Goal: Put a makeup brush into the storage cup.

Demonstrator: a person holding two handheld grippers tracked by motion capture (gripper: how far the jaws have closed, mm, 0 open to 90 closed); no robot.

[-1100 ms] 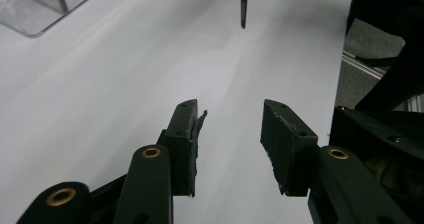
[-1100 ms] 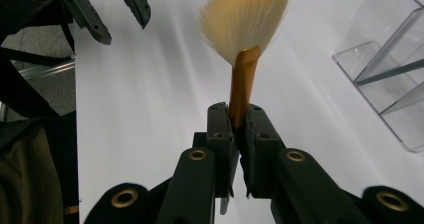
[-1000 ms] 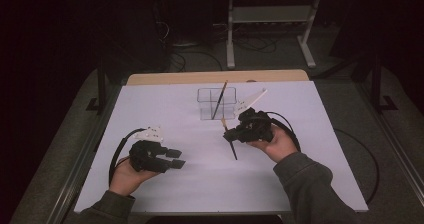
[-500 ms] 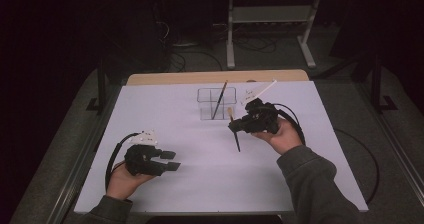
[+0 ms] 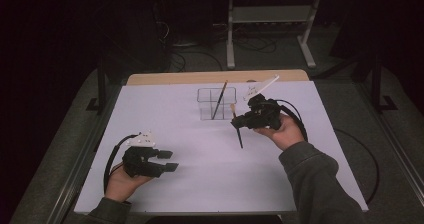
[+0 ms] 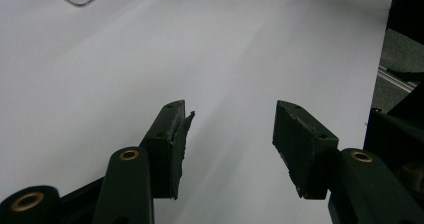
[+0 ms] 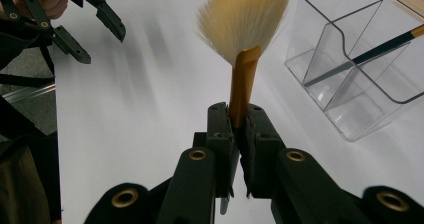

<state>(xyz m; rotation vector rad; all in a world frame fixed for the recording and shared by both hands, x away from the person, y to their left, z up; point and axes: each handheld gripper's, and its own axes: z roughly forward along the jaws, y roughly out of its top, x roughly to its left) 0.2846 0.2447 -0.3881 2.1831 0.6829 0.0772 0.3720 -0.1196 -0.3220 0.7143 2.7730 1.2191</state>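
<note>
My right gripper (image 5: pixel 236 123) is shut on the gold ferrule of a fan brush (image 5: pixel 240 139). The brush is held in the air just right of a clear divided organizer (image 5: pixel 207 105). In the right gripper view its pale bristles (image 7: pixel 243 19) fan out above the jaws, and the organizer (image 7: pixel 350 91) stands to the right. A dark-handled brush (image 5: pixel 219 99) leans inside the organizer. My left gripper (image 5: pixel 170 161) rests low at the front left. Its jaws have just been opening, and the left gripper (image 6: pixel 227 134) has only white table between them.
A white sheet (image 5: pixel 200 189) covers the table, with a wooden strip (image 5: pixel 215 77) along the far edge. A metal stand (image 5: pixel 270 29) and cables lie on the dark floor behind. The left gripper (image 7: pixel 75 19) appears at the right gripper view's top left.
My right hand has lifted the fan brush and carried it a little toward the organizer's right side. The left gripper's jaws stand wider apart; that hand has stayed put.
</note>
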